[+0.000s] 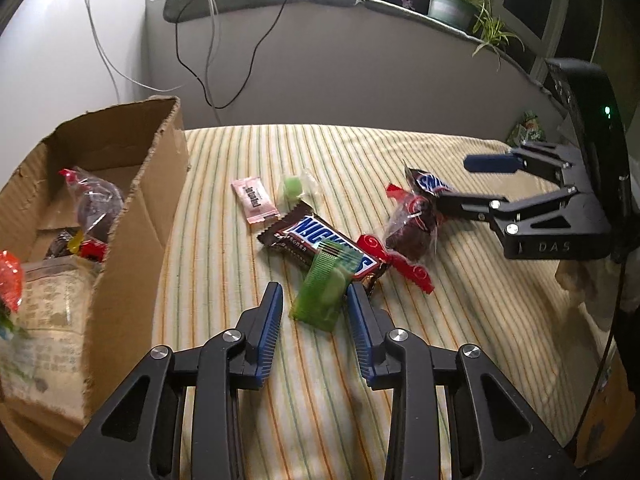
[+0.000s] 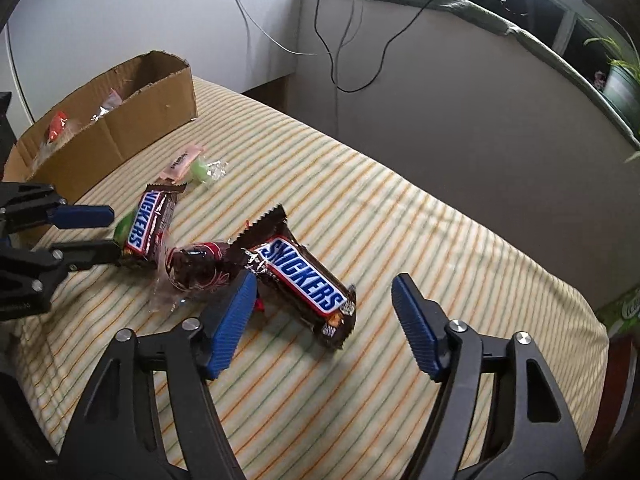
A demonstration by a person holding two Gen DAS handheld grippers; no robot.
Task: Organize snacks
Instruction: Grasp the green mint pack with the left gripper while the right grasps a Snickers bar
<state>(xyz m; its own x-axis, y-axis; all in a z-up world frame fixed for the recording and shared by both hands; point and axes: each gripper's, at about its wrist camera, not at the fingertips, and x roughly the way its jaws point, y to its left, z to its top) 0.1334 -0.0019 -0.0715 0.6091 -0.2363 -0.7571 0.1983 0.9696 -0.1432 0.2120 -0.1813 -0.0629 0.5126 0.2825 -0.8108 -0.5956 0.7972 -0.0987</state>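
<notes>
Snacks lie on a striped cloth [image 1: 240, 280]. My left gripper [image 1: 315, 296] is open around a green wrapped candy [image 1: 326, 292], which leans on a Snickers bar [image 1: 320, 240]. My right gripper [image 2: 324, 292] is open around a second Snickers bar [image 2: 304, 276]; it also shows in the left wrist view [image 1: 456, 180], and the left gripper shows in the right wrist view [image 2: 108, 232]. A dark candy in clear wrap with red ends [image 1: 412, 224] lies between the bars. A pink packet [image 1: 255, 200] and a small green candy [image 1: 292, 186] lie farther back.
An open cardboard box [image 1: 132, 216] at the left holds several snacks. Behind the cloth are a grey wall with hanging cables [image 1: 212, 60] and a ledge with a potted plant [image 1: 452, 4]. A green packet [image 1: 528, 128] lies at the far right edge.
</notes>
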